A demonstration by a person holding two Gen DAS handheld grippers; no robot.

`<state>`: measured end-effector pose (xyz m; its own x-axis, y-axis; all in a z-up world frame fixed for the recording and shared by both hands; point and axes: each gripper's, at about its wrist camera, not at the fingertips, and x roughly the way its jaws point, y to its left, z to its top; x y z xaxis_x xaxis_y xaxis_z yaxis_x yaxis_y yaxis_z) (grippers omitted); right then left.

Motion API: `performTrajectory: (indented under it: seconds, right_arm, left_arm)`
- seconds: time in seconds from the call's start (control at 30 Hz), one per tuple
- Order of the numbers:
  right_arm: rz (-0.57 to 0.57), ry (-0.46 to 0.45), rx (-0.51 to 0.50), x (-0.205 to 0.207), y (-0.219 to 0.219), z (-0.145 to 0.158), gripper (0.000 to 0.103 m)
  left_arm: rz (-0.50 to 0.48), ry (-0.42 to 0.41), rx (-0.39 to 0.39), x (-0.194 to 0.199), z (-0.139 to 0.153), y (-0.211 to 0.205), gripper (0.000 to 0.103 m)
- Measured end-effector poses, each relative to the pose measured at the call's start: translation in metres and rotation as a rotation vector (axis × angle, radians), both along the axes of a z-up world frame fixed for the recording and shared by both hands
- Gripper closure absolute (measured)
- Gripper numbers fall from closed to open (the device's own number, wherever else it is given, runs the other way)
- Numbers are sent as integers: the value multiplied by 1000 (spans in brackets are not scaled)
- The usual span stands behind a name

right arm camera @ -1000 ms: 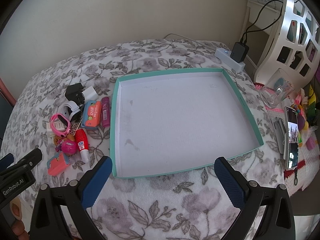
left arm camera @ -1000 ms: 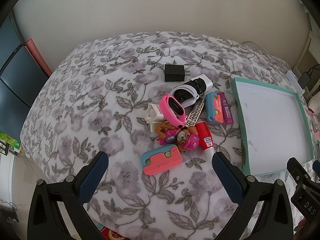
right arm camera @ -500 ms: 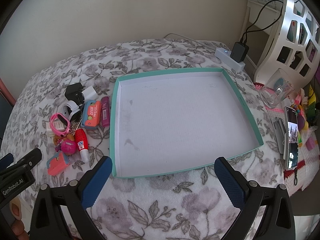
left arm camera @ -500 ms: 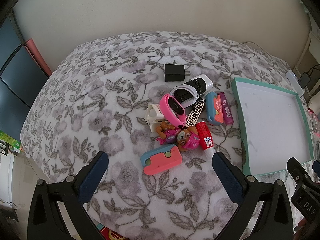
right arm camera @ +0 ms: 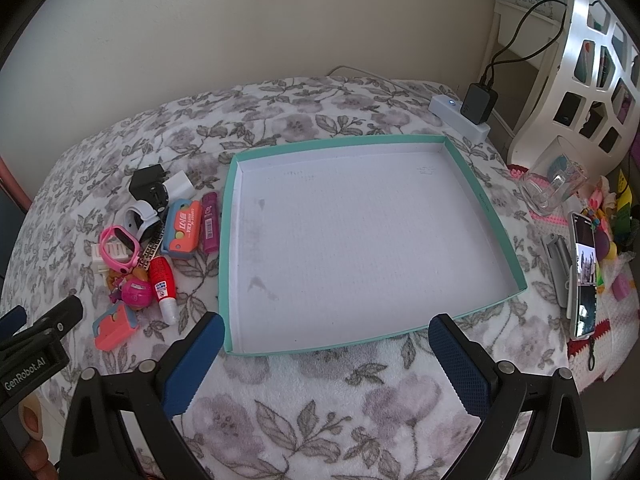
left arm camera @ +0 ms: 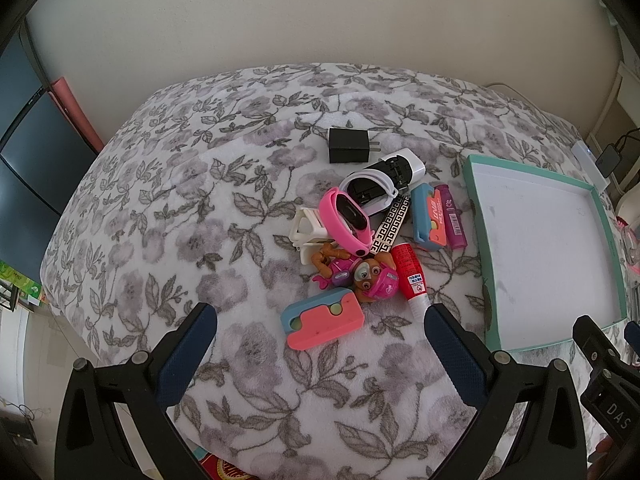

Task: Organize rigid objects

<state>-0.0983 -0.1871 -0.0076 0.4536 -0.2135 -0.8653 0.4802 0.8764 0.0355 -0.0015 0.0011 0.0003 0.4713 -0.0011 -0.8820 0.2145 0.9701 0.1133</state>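
Both hand-held grippers — left [left arm camera: 320, 344], right [right arm camera: 324, 348] — spread wide, holding nothing; tray [right arm camera: 496, 224] bare.

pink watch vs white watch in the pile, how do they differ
The pink watch has a bright pink band; the white watch has a white one. The pink watch lies nearer the camera, propped on the white plastic piece, and the white watch lies behind it, against the black-and-white gadget. Both have dark faces and looped bands, and both lie outside the teal tray.
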Motion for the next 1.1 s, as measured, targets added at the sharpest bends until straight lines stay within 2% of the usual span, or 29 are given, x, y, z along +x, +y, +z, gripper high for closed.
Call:
performTrajectory:
  seconds: [0.43,0.57,0.77,0.9,1.1]
  right_arm:
    - [11,-1,-1,0,-2,-6,0]
    - [17,-13,30,3,2,2,0]
    - [70,-30,26,24,12,16,0]
    - [123,-29,19,44,27,20,0]
    - [193,17,80,74,45,3,0]
  left_arm:
    - [-13,6,-26,3,0,0,0]
    - [-20,-11,-31,9,6,6,0]
    - [-27,-125,-45,21,11,21,0]
    - [-89,-39,-44,33,-9,23,0]
    - [-140,16,14,38,-39,22,0]
